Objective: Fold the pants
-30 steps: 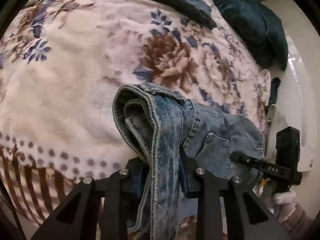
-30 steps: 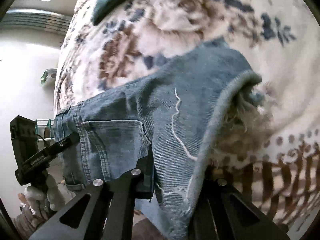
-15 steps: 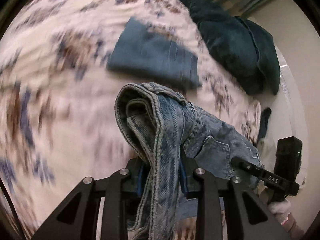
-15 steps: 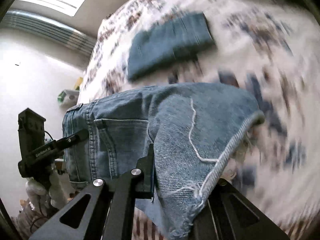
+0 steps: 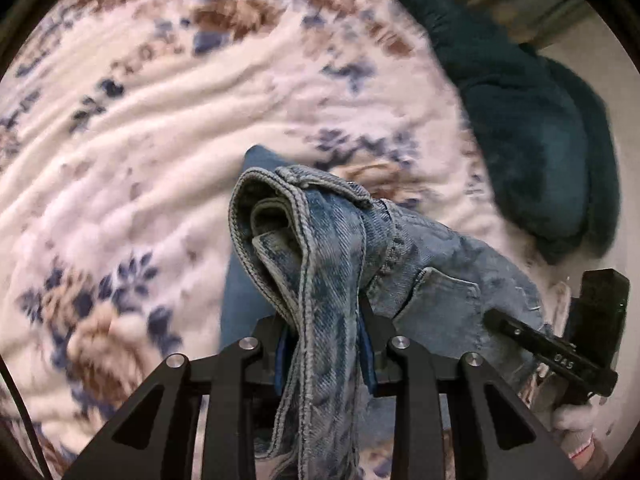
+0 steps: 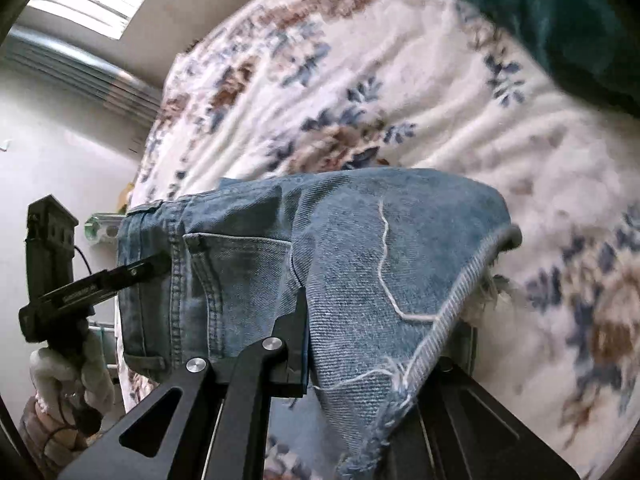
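The light blue jeans [image 5: 320, 280] are folded and held in the air between both grippers above the bed. My left gripper [image 5: 326, 344] is shut on the waistband end, which bunches up over the jaws. My right gripper [image 6: 372, 344] is shut on the frayed hem end [image 6: 440, 320]; its right finger is hidden by denim. The back pocket [image 6: 240, 276] faces the right wrist view. The right gripper also shows in the left wrist view [image 5: 552, 352], and the left gripper in the right wrist view [image 6: 96, 284].
A floral blanket [image 5: 140, 140] covers the bed. A folded darker blue garment [image 5: 240, 280] lies just below the held jeans. Dark teal pillows [image 5: 528, 120] lie at the far right. A white wall and a window [image 6: 80, 0] are at the left of the right wrist view.
Both grippers have carried the jeans forward over the bed; the folded blue garment, far away earlier, now lies directly under the jeans. The grips are unchanged.
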